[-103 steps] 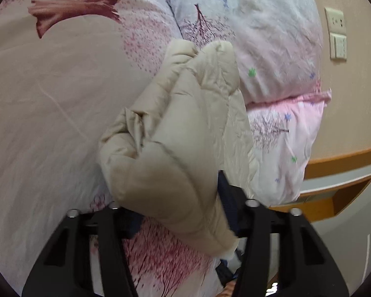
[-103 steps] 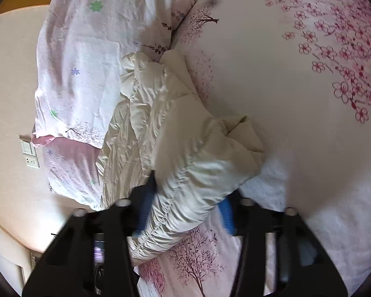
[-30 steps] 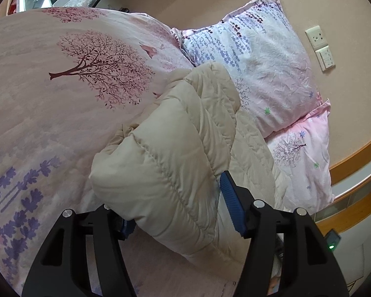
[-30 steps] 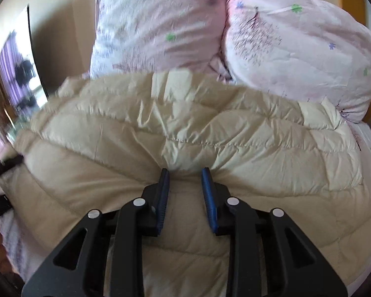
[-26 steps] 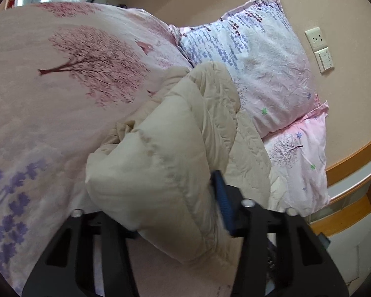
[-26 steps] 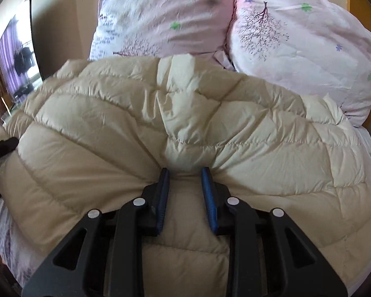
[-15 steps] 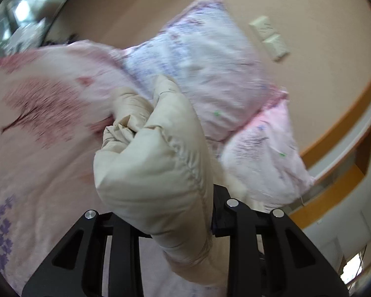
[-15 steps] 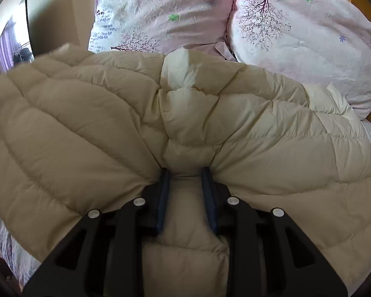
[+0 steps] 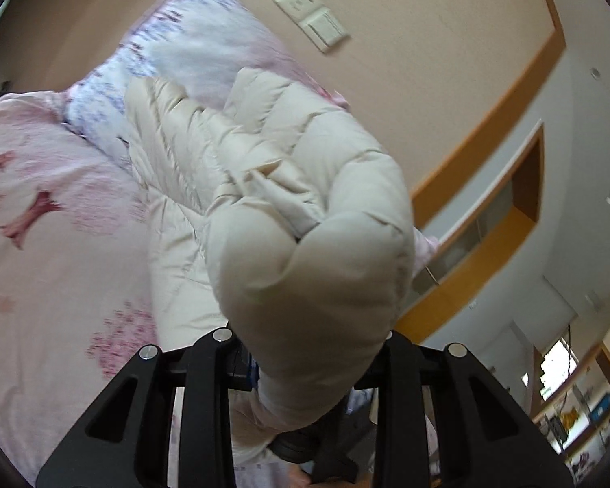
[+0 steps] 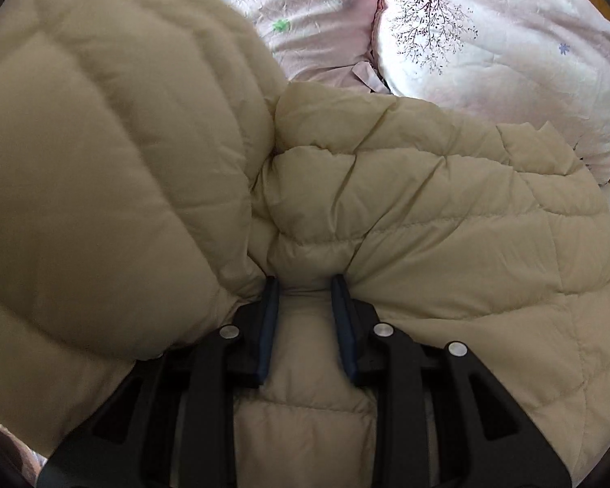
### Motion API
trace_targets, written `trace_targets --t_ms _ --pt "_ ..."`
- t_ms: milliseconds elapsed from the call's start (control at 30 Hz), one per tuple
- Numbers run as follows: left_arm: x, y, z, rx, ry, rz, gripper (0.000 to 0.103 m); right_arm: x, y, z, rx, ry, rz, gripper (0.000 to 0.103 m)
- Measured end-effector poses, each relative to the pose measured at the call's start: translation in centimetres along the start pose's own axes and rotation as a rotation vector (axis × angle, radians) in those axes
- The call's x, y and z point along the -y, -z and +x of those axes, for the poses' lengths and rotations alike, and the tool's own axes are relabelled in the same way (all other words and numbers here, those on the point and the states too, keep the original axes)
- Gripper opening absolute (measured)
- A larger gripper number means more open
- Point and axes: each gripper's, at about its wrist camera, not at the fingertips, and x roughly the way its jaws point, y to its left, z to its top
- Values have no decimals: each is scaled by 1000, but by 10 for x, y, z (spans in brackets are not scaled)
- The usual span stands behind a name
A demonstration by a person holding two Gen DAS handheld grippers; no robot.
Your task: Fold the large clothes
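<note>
A cream quilted puffer jacket [image 9: 305, 219] lies on the bed in front of the pillows. My left gripper [image 9: 305, 337] is shut on a thick bunched edge of the jacket and holds it raised above the bed; the fabric hides the fingertips. In the right wrist view the jacket [image 10: 406, 211] fills most of the frame. My right gripper [image 10: 305, 284] is shut on a fold of the jacket between its blue pads. The lifted part of the jacket [image 10: 101, 162] looms over the left of that view.
The bed has a pink floral cover [image 9: 49, 244]. Two floral pillows [image 10: 488, 53] lean at the head of the bed, against a beige wall with a switch plate [image 9: 311, 16]. A wooden headboard shelf [image 9: 488, 244] runs on the right.
My left gripper has lifted its bunched edge of the jacket and swung it over toward the pillow side. In the right wrist view that lifted part now covers the left. My right gripper keeps its grip.
</note>
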Motion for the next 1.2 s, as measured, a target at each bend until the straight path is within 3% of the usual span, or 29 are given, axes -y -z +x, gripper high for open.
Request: trace_targets --t_ms 200,333,433,533,633,800,1000,1200 --pt "18 15 17 -51 12 31 29 19 -4 -6 -10 -113 52 29" --pt "28 21 29 -85 10 48 29 55 0 -33 10 -212 139 30" --pt "34 27 35 -103 5 70 29 81 8 -62 73 -172 161 35" --pt "39 29 39 -114 3 83 29 108 18 -82 117 -70 180 40" --pt "45 33 46 -128 -1 106 29 135 23 -70 49 -5 220 39" --pt "73 54 70 -209 21 199 29 149 23 -47 -2 -54 268 38" --pt "83 81 109 -353 71 190 29 172 22 -35 0 -163 339 36" --pt "84 108 141 -448 43 210 29 187 32 -58 50 -174 322 34"
